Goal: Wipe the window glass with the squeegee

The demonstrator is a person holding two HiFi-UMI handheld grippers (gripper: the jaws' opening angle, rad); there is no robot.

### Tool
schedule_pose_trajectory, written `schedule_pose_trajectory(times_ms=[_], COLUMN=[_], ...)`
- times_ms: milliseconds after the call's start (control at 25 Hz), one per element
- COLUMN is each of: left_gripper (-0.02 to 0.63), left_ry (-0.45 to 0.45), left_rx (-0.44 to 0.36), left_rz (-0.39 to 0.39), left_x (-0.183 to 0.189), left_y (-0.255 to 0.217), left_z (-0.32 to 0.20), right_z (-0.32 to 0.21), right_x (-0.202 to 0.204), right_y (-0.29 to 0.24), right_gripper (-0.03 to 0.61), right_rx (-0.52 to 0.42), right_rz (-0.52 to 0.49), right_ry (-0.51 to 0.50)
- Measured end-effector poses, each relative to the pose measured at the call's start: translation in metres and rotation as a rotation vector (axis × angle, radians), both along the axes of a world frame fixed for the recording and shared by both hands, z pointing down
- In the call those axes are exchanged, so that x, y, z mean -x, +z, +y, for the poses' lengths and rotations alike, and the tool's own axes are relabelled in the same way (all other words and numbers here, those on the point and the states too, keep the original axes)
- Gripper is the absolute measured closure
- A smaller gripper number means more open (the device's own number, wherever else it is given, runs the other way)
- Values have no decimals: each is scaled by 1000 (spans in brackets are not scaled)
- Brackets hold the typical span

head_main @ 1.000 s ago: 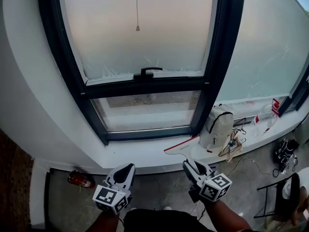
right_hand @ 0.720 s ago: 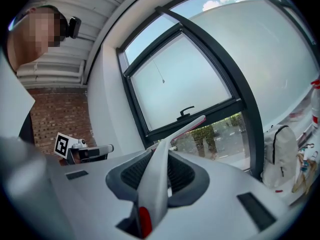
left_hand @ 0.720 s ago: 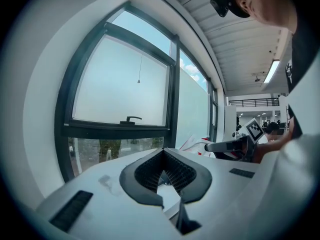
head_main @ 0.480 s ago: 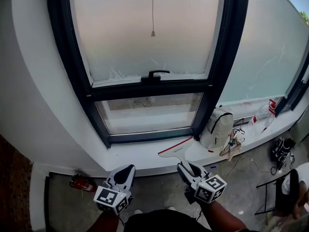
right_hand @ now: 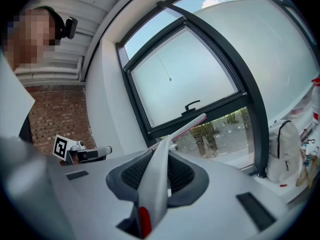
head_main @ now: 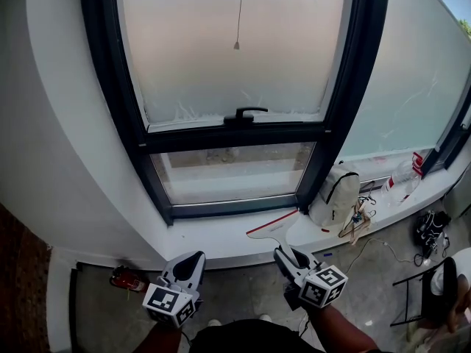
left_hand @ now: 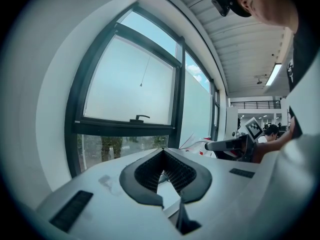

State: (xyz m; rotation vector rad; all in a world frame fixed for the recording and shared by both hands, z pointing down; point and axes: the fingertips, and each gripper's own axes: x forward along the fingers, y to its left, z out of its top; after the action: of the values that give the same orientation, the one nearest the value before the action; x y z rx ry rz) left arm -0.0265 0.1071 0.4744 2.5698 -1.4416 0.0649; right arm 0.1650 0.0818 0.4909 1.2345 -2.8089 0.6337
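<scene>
The window has a dark frame, a frosted upper pane [head_main: 191,50] and a clear lower pane [head_main: 232,171]. My right gripper [head_main: 282,253] is low in the head view, in front of the white sill [head_main: 221,235]. It is shut on the handle of a white squeegee [head_main: 271,225] whose red-edged blade points up-left over the sill. In the right gripper view the squeegee [right_hand: 159,174] runs out between the jaws of the right gripper [right_hand: 161,153] toward the window handle [right_hand: 192,105]. My left gripper [head_main: 197,256] hangs beside it, shut and empty. The left gripper [left_hand: 161,153] faces the window.
A white backpack [head_main: 335,195] leans on the sill right of the frame, with a clear bottle [head_main: 401,176] and cables further right. A pull cord [head_main: 236,45] hangs before the upper pane. On the floor are a red fire extinguisher [head_main: 125,278] and a dark chair [head_main: 423,300].
The head view has shifted, so the window sits slightly lower and more to the right. Both grippers stay low by the sill; the squeegee remains in the right gripper.
</scene>
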Motion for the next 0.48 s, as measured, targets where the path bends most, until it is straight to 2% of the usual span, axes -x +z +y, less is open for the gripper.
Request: schedule_pose_trajectory(times_ms=[200,480], left_gripper=[613,612], left_ry=[42,58], left_rx=[22,7], left_rz=[-2,1], left_x=[-9,-6], left_y=[9,3], left_z=[9,10], right_z=[6,10], right_x=[4,6], right_y=[0,-5], right_gripper=[511,514], right_rx=[0,-8], right_rz=[14,24], right_ry=[1,7])
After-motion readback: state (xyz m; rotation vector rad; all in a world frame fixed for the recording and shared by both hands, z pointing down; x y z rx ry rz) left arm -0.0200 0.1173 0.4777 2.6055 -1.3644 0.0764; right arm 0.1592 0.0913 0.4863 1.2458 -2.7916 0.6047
